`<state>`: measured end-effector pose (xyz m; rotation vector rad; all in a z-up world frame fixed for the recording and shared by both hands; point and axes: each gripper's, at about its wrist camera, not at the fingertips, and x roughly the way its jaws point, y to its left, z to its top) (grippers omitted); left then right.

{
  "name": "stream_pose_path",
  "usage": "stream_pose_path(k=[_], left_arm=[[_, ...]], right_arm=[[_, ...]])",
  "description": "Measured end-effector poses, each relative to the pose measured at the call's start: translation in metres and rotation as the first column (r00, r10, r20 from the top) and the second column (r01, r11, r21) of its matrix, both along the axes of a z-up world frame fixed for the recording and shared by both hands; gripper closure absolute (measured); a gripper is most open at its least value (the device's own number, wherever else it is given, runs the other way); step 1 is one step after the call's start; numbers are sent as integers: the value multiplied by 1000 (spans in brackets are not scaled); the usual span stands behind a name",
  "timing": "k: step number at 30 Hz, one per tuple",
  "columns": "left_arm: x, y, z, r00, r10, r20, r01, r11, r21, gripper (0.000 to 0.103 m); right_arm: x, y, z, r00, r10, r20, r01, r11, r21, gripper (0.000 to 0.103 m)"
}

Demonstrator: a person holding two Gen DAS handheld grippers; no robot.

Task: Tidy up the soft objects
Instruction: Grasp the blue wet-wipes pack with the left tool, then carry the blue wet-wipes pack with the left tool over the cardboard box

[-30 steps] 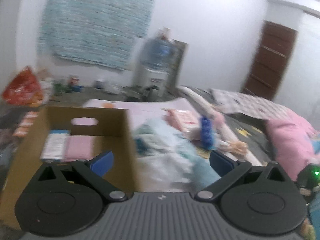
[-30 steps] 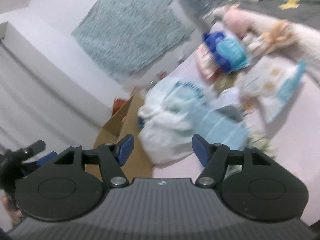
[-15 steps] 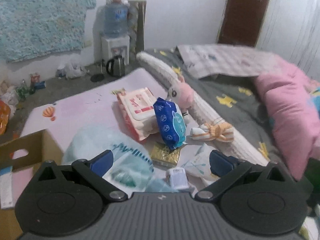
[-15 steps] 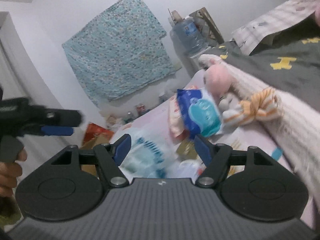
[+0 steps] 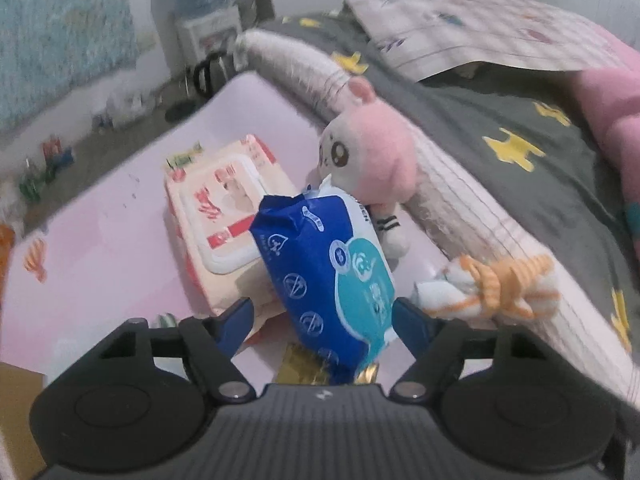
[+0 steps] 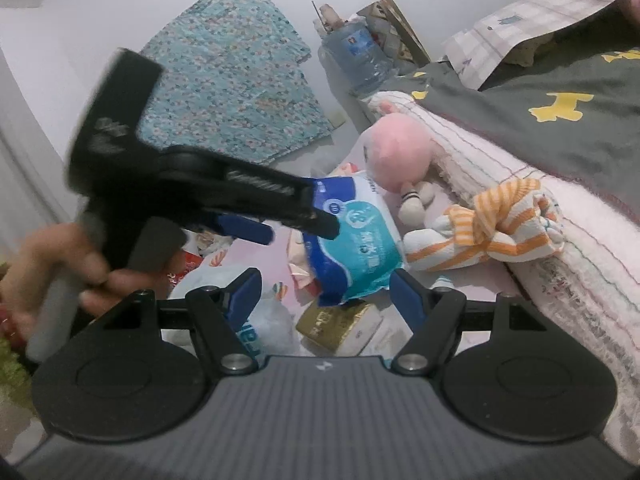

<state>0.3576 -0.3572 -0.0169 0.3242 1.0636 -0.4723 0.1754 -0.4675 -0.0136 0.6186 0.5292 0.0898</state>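
Observation:
A blue wipes pack (image 5: pixel 328 272) stands tilted on the pink mat, leaning on a red and white wipes pack (image 5: pixel 224 216). My left gripper (image 5: pixel 322 316) is open, its jaws on either side of the blue pack's lower end without gripping it. A pink plush toy (image 5: pixel 368 152) sits behind the pack. A knotted orange-striped cloth (image 5: pixel 500 288) lies to the right. My right gripper (image 6: pixel 324 288) is open and empty, just short of the blue pack (image 6: pixel 356 240). The left gripper also shows in the right wrist view (image 6: pixel 300 220), reaching over the pack.
A gold packet (image 6: pixel 336 320) and a white plastic bag (image 6: pixel 240 304) lie on the mat (image 5: pixel 100 248) in front. A long white bolster (image 5: pixel 460 200) and a grey bedspread (image 5: pixel 500 120) bound the right side. A cardboard box corner (image 5: pixel 16 412) is at the lower left.
My left gripper has swung away from the cardboard box and closed in on the blue wipes pack. My right gripper has moved nearer the same pack. Both stay open.

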Motion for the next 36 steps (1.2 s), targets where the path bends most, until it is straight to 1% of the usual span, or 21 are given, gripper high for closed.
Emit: stream_pose_path(k=[1,3,4,6,8,9,12,14,17,22,25,28,30,32,34,36], left_arm=[[6,-1,-5,1000,15,-17,-16,1000,-4,28],[14,0,-12,998,39,-47,-40,999,-14,37],[18,0,-15,997,49,-63,-51,999,-21,39],[24,2,-20,994,71,-88,-75,996,-39,48],[26,5,-22,989,96,-110,-104,992,-68,54],[28,4,-22,989,102,-111,-110,991,-75,59],[25,3,-18,988,112,-107,-122,988,-92,68],[22,3,-9,988,118,-99,-129,985,-112,70],[11,7,12,992,87,-86,-100,981,-168,72],[-22,22,57,998,-6,-58,-7,975,-223,73],[-47,41,84,999,-42,-29,33,966,-255,73],[-74,66,111,997,-72,11,72,957,-280,73],[-93,85,129,997,-73,33,79,952,-297,73],[-108,105,144,997,-60,55,75,944,-321,73],[-123,128,157,996,-36,76,60,937,-343,73],[-135,152,169,995,7,97,29,932,-362,73]], right_arm=[[0,0,0,1000,0,0,0,1000,0,32],[0,-3,-3,1000,1,-1,-1,1000,4,32],[0,-3,-3,1000,1,-1,-1,1000,4,32],[2,-5,-5,1000,0,2,0,1000,9,32],[3,-7,-6,1000,-7,4,7,1000,6,32],[2,-6,-5,1000,-11,4,11,1000,3,32],[3,-6,-4,1000,-19,5,19,1000,-12,32],[4,-5,-2,1000,-15,13,15,1000,-15,32],[1,-5,3,999,-8,34,8,1000,-5,32],[-17,-9,13,992,17,122,-26,997,78,30],[-33,-10,16,982,40,183,-69,986,153,30],[-46,-14,18,966,59,252,-129,954,272,29],[-52,-13,20,955,67,289,-168,924,343,28],[-55,-5,24,946,86,314,-209,899,384,28],[-57,8,30,939,115,323,-245,884,398,28],[-57,16,35,937,132,322,-259,883,391,28]])
